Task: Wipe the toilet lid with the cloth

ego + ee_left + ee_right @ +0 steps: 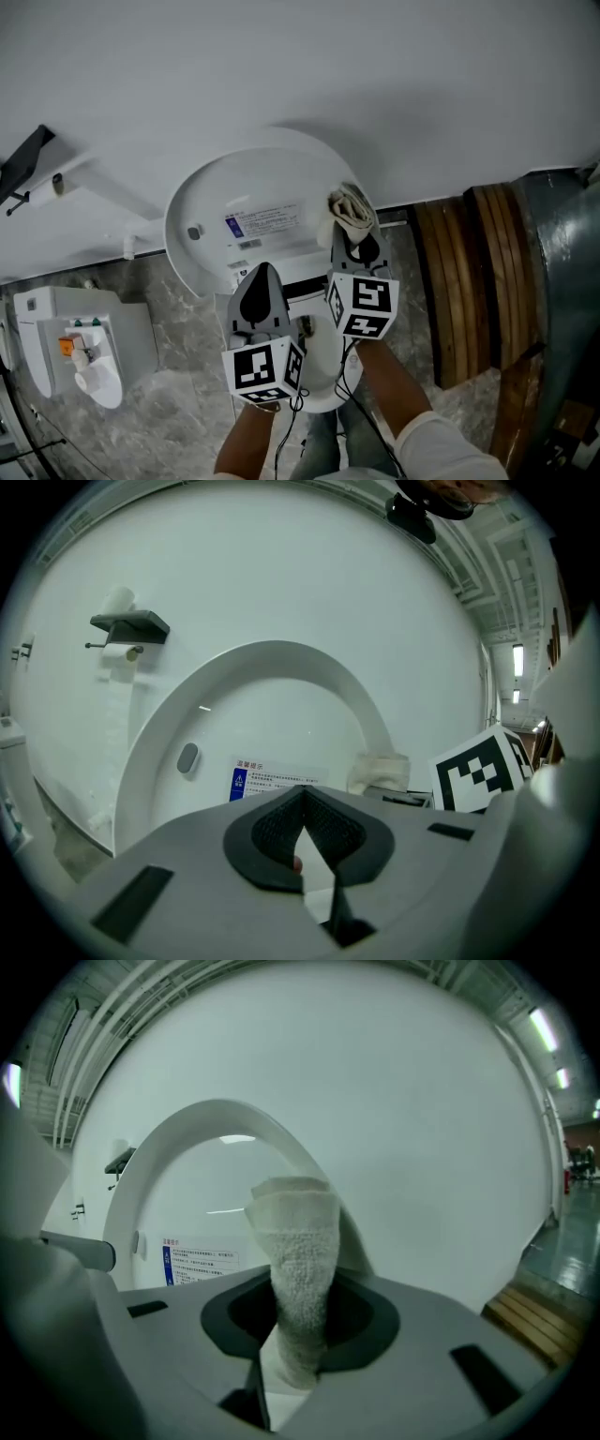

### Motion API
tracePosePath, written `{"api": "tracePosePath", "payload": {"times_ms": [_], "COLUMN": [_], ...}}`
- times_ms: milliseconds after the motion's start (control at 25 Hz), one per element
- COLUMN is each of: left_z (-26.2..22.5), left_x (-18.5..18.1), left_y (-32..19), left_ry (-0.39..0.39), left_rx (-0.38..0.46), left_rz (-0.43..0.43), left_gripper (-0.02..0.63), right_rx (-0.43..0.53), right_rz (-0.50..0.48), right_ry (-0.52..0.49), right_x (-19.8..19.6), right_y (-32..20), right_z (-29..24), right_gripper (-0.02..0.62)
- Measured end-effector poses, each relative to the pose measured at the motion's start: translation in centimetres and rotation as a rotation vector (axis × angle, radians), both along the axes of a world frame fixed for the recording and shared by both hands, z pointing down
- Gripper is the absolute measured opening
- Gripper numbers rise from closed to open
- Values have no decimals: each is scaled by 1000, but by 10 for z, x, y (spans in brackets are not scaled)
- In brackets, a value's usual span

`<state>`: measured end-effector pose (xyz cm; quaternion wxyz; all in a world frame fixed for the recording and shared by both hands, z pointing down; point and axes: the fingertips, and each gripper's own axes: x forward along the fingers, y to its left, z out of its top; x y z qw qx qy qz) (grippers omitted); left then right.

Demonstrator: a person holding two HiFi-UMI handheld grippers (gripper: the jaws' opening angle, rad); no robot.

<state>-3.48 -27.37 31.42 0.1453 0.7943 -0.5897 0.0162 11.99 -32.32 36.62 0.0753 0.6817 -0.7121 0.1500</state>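
The left gripper (302, 808) is shut tight on nothing, and the right gripper (298, 1312) has its jaws clamped on a rolled cloth (292, 1232) that pokes out ahead of them. As only a narrow bunch leads, I judge that the hard jaw tips could scrape the raised toilet lid (234, 183), or the cloth could drag loose under pressure. The right gripper view shows the cloth seated between the pads, whereas the head view shows only its end, at the lid's right edge.
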Motion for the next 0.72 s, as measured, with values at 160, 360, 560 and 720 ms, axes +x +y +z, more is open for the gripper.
{"api": "tracePosePath", "payload": {"times_ms": [160,360,560,720], "left_z": [4,11,22,34], "left_x": [-10,-52,-113,-166], "left_y": [2,7,19,32], "left_ry": [3,9,0,9], "left_rx": [-4,-13,-23,-45], "left_rz": [-16,-84,-179,-261], "left_gripper": [11,11,11,11], "right_rx": [-7,11,23,27], "right_rz": [36,-16,-213,-374], "right_ry": [-11,-17,-6,53], "right_x": [9,-32,-138,-223], "right_y": [2,6,15,29], "right_z": [4,1,6,17], "right_gripper": [97,97,97,97]}}
